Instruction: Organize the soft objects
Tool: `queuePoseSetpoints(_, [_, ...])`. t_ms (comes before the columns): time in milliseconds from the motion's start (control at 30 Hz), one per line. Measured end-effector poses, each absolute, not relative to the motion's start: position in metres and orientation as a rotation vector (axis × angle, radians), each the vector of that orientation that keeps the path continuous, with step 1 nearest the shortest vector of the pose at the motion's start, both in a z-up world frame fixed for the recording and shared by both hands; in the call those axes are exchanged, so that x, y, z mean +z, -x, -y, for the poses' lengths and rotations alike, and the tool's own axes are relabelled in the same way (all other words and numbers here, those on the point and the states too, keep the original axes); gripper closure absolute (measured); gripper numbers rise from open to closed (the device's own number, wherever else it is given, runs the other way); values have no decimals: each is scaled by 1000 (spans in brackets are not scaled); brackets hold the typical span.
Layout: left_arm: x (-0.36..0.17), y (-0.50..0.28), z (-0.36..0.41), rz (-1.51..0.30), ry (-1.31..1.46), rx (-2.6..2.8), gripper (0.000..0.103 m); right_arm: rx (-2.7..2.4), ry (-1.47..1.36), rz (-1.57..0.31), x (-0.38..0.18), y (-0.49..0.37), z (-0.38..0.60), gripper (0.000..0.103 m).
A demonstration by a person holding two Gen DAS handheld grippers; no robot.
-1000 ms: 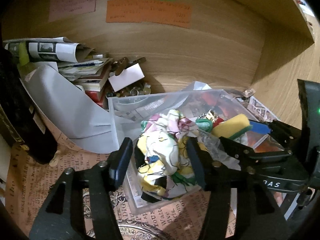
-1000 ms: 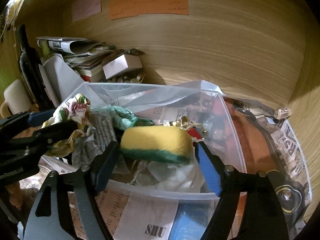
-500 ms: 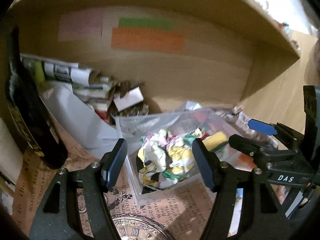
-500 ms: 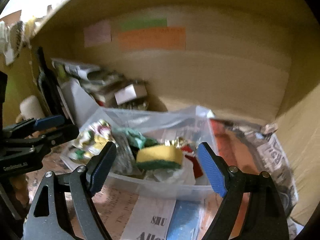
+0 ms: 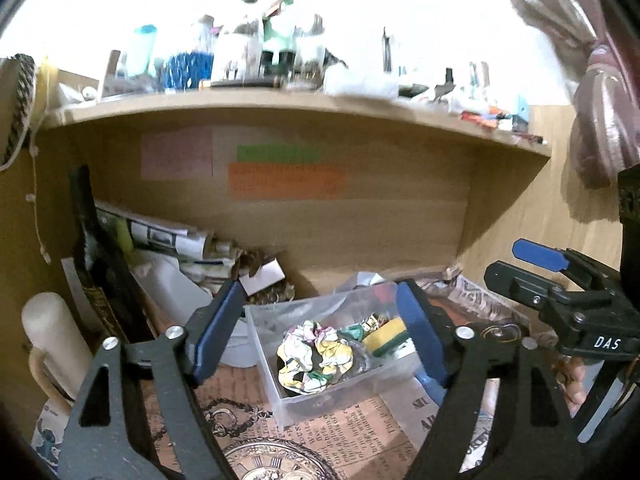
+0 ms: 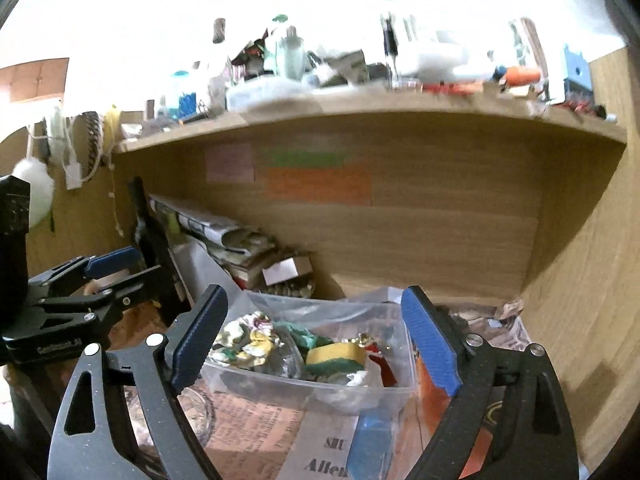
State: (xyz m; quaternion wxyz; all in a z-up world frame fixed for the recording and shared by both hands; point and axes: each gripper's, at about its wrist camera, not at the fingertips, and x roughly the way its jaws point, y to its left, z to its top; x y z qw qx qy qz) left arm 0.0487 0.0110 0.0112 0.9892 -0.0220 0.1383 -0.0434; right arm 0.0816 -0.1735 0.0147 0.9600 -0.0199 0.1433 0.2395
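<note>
The clear plastic bin [image 5: 280,384] stands on the desk under the wooden shelf [image 5: 280,114], on sheets of printed newspaper [image 5: 344,436]. Inside the bin lies a crumpled floral cloth [image 5: 316,354] at the left part, and just to the right of it a yellow and green sponge [image 5: 386,334] rests against a teal piece of fabric [image 5: 352,332]. In the right wrist view the same floral cloth [image 6: 246,340] is at the left end of the bin [image 6: 304,390], and the sponge [image 6: 336,358] is near the middle, with some small red and gold things just beside it which I cannot name.

The left gripper [image 5: 320,332] is above the front of the bin with its jaws spread wide, holding nothing; the cloth and the sponge are seen between its blue pads [image 5: 218,330] but not touching them. The right gripper [image 6: 316,344] is also spread wide and empty, in front of the bin, and the bin is seen between its fingers.

Left of the bin there is a stack of newspapers and books [image 5: 176,244], a dark bottle [image 5: 100,280] and a cream mug [image 5: 52,344]. On the back panel above the bin, an orange note [image 5: 286,186], a green note [image 5: 278,154] and a pink note [image 5: 176,158] are stuck.
</note>
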Motion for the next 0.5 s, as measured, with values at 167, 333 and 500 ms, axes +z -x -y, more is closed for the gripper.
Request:
queuePoseSetpoints(167, [19,-31,-5,-234,25,-84,11,485,26,-255,19,-67,177,5])
queuePoseSetpoints(333, [21,-21,-2,-216,22,-79,3,486,9,-239,21,-58,180,0])
queuePoseSetpoints(500, [21,-16,-1,-214,25,-77,1,489,2,-239,20,-54,182,0])
